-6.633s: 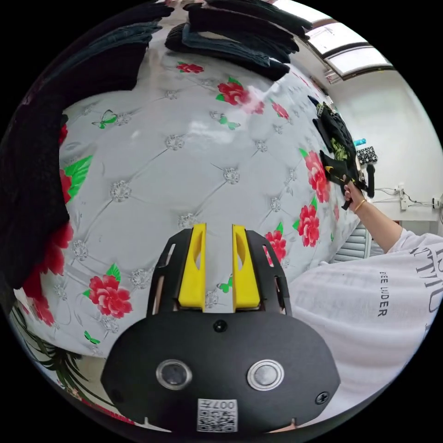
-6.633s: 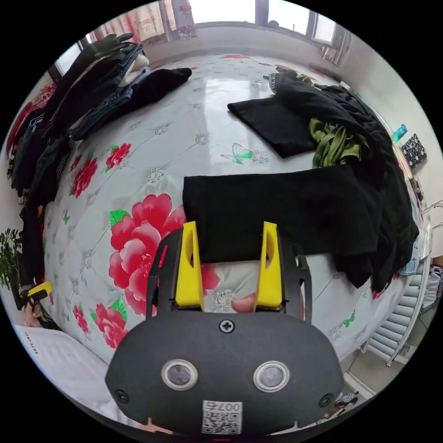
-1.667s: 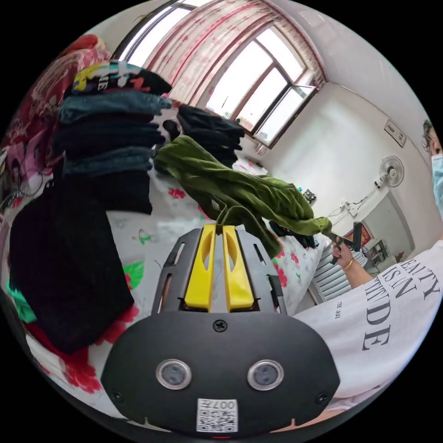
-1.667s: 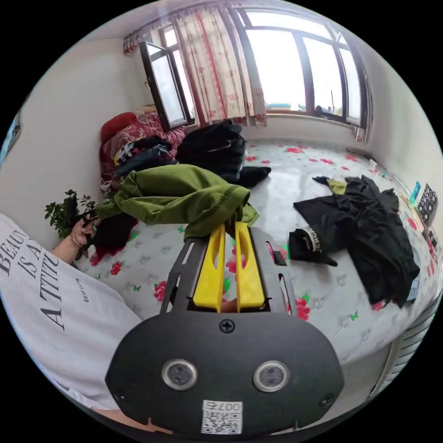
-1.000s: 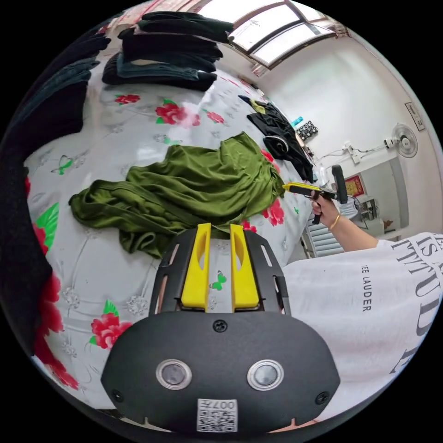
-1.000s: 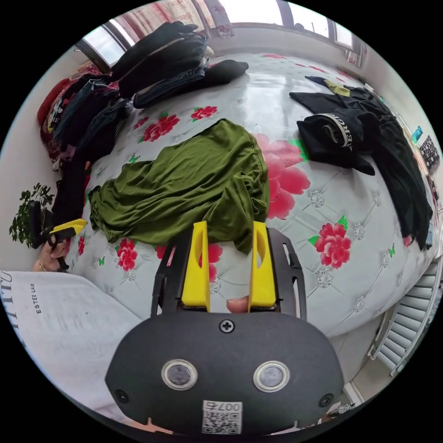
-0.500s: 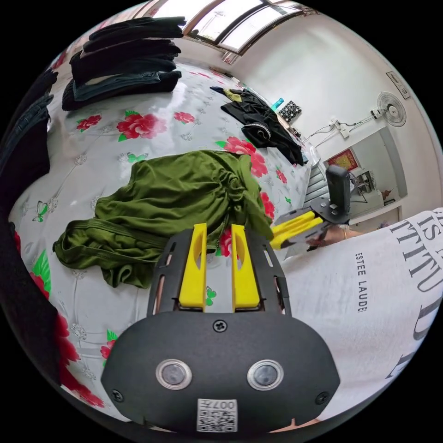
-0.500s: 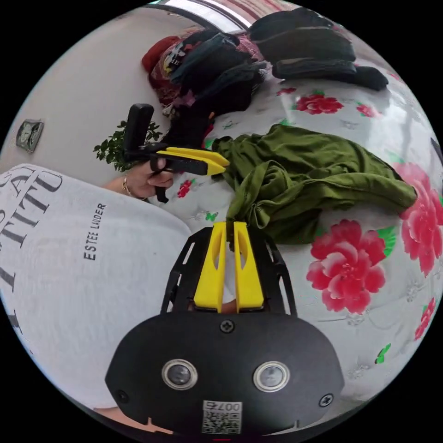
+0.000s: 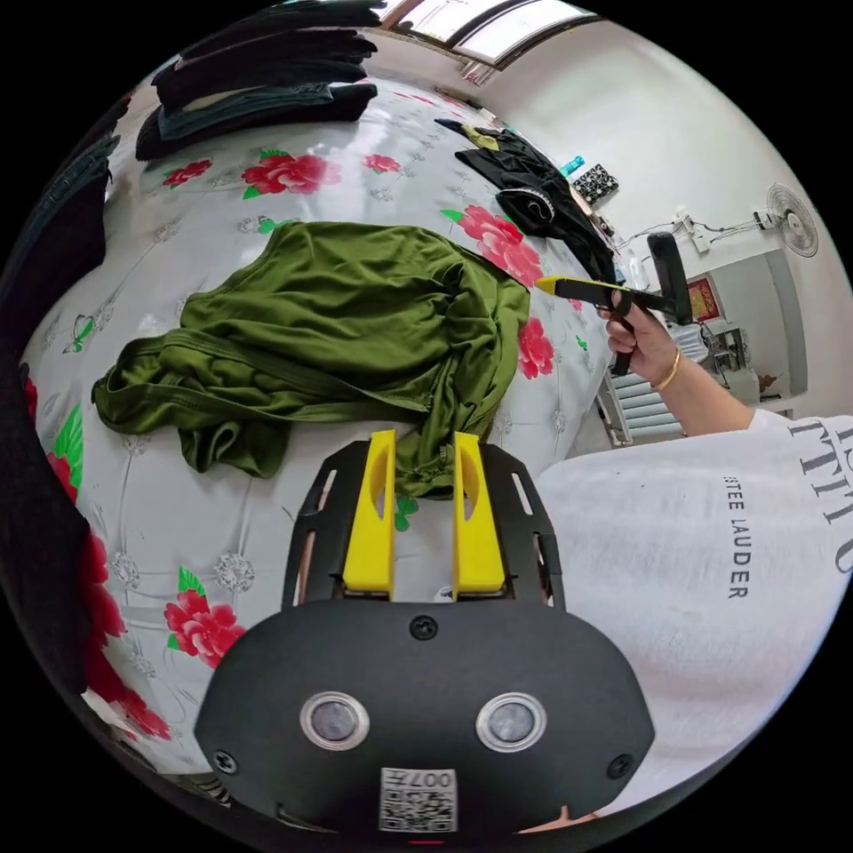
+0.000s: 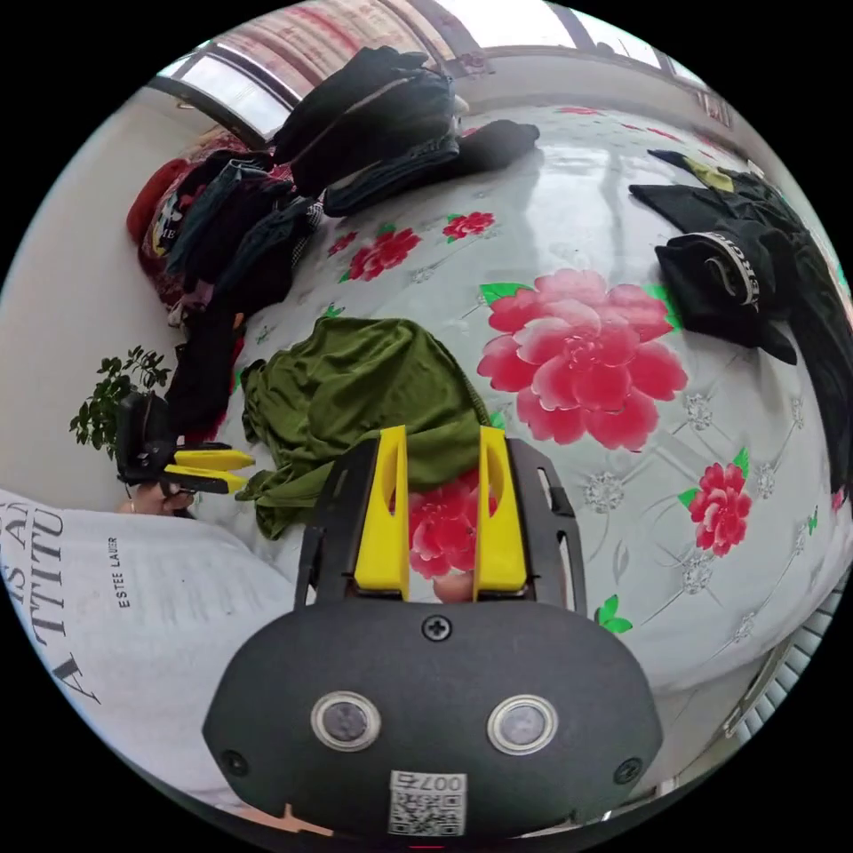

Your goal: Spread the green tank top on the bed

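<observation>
Both yellow-jawed grippers have their jaws apart and hold nothing. In the left gripper view, the left gripper (image 9: 422, 453) hangs just over the near, bunched-up edge of the soft green tank top (image 9: 338, 329), with a bit of green cloth showing between its jaws, but the jaws do not squeeze it. In the right gripper view, the right gripper (image 10: 442, 471) sits over a red flower on the white flowered bed cover (image 10: 613, 498), just beside the tank top's edge. The tank top lies crumpled on the bed, not flat. A pile of loose black clothes (image 10: 755, 275) lies well apart from it. Tall stacks of folded dark clothes (image 10: 373, 115) sit at the far side.
</observation>
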